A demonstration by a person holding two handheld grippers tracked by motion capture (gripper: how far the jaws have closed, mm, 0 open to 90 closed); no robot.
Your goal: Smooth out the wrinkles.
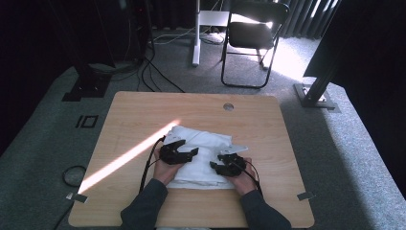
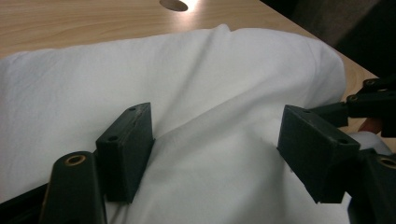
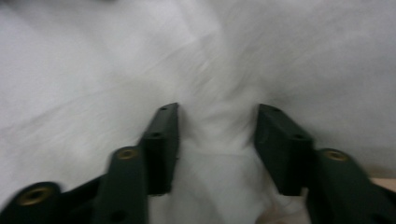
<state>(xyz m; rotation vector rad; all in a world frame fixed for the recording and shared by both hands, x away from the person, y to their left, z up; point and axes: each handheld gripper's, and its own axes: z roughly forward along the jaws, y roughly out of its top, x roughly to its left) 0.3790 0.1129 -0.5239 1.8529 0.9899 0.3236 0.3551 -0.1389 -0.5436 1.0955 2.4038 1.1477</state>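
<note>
Folded white cloth (image 1: 203, 155) lies on the near middle of the wooden counter (image 1: 134, 110), a strip of sunlight crossing the counter's left part up to the cloth's far corner. Both my hands are at its near edge.

Left gripper (image 1: 178, 152) sits over the cloth's left part. In the left gripper view its jaws stand wide apart over the cloth (image 2: 205, 93), a soft ridge of fabric running between them; the pads do not press on it. Nothing held there.

Right gripper (image 1: 229, 165) is over the cloth's right near part. In the right gripper view the jaws stand partly apart with a raised pucker of cloth (image 3: 219, 116) between them. The picture is blurred, but I see gaps beside both pads, so I read this as not yet pinched.

Step in hand, as I judge it: taking hold of the cloth with both grippers, likely for another fold or to lift it.

Next move calls for closing each pair of jaws on a fold thick enough to catch all layers, both sides together, so the stack does not slide or come undone.
</note>
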